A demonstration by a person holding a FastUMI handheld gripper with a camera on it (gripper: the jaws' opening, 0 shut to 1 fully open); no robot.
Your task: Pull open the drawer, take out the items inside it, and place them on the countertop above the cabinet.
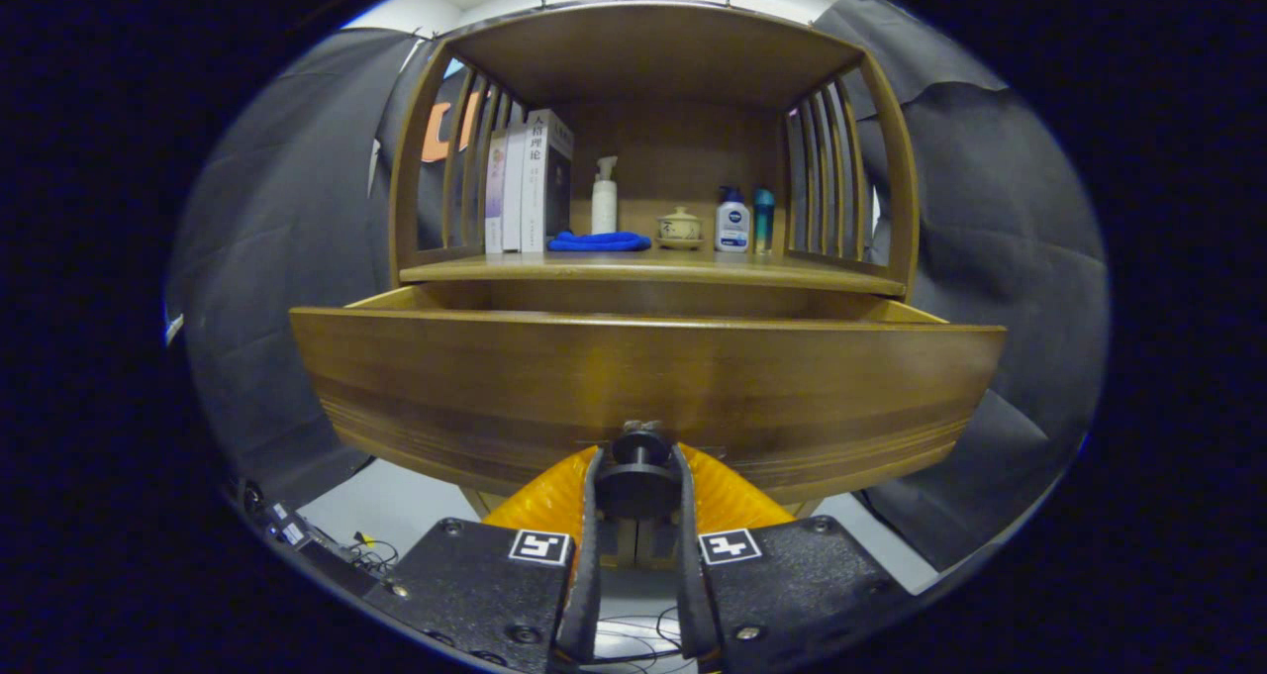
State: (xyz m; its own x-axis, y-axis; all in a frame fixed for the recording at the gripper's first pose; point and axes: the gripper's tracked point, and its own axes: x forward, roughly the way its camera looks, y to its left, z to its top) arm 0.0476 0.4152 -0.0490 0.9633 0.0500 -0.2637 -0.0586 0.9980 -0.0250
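Two fingers of the hand-held gripper (638, 491) are clamped on the small dark round knob (640, 448) of the brown wooden drawer (643, 387), which is pulled out under the counter (653, 270). Pulling crooked could make the knob slip free.

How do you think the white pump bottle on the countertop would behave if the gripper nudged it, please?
The white pump bottle stands tall and narrow, so it would probably tip rather than slide. Its smooth plastic looks somewhat slippery. The blue cloth lying at its base might snag it or cushion a fall. The gripper is closed on the drawer knob, well away from it.
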